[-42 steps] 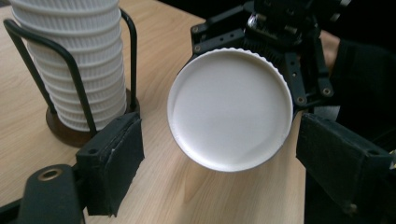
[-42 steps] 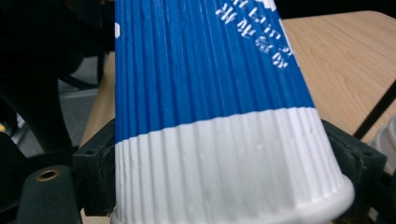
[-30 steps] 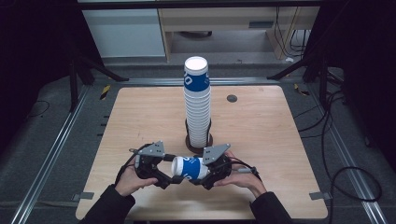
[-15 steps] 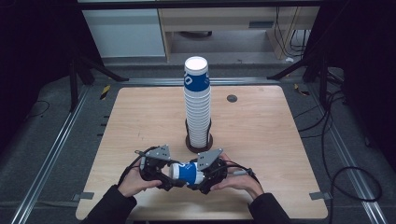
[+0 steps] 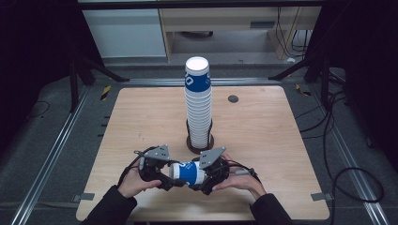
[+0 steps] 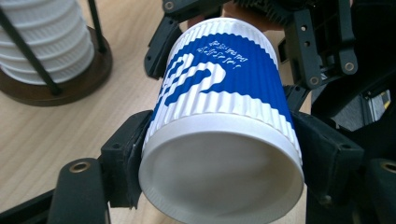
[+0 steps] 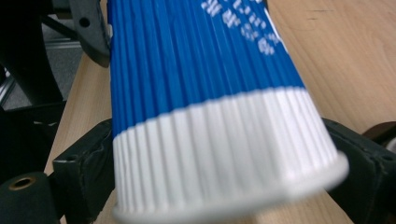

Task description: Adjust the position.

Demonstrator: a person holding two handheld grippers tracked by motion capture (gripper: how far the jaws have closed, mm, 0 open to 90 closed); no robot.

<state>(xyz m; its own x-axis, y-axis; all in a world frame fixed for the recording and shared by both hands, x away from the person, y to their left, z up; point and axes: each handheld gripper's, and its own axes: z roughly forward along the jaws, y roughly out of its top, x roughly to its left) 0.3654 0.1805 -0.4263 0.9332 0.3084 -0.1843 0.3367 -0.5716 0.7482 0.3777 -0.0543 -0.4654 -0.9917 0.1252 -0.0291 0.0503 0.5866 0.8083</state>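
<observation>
At six o'clock on the table (image 5: 117, 122), a blue-and-white paper cup (image 5: 187, 172) lies sideways between two grippers: the left gripper (image 5: 165, 178), jaws just closed, clamps its base end, while the right gripper (image 5: 206, 180), jaws just widened, brackets its rim. A cup stack (image 5: 198, 105) stands at twelve o'clock from them.

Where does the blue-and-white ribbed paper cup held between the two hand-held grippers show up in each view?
High view: ribbed paper cup lies sideways at bottom centre, in front of the cup stack.
Left gripper view: centre, its closed base facing the camera; stack at top left.
Right gripper view: fills the middle, rim end nearest.
Shared landmark: the wooden table.
</observation>
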